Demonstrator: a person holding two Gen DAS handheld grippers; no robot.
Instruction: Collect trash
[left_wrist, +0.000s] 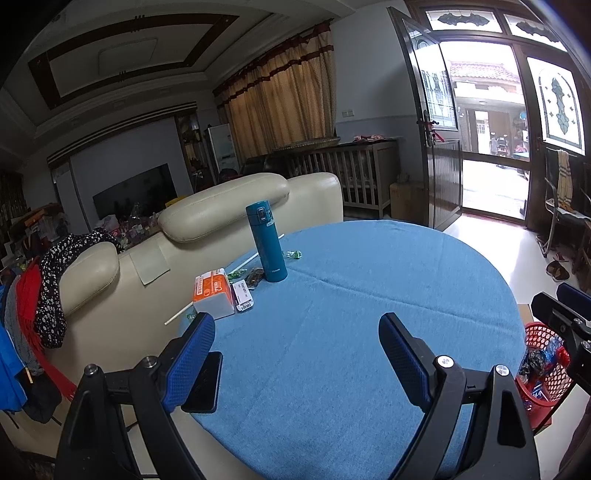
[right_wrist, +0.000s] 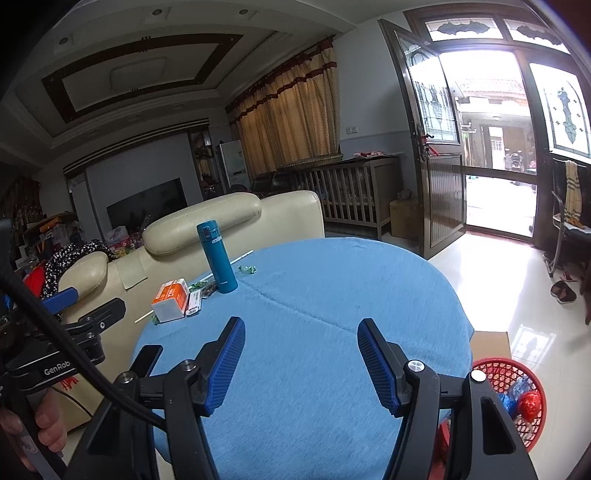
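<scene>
Both tools hang over the near edge of the blue-clothed round table (left_wrist: 369, 295), the left gripper (left_wrist: 297, 354) and right gripper (right_wrist: 301, 362) each spread wide, holding nothing. Across the cloth, green candy wrappers (left_wrist: 291, 254), or so they look, lie beside a teal flask (left_wrist: 266, 243). The red basket (right_wrist: 517, 391) sits on the floor, right.

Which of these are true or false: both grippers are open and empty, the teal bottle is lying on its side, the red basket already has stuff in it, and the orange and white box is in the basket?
1. The left gripper and right gripper are open and empty. True.
2. The teal bottle lies on its side. False: it stands upright on the blue tablecloth.
3. The red basket already holds items. True.
4. The orange and white box is in the basket. False: it sits on the table beside the bottle.
</scene>
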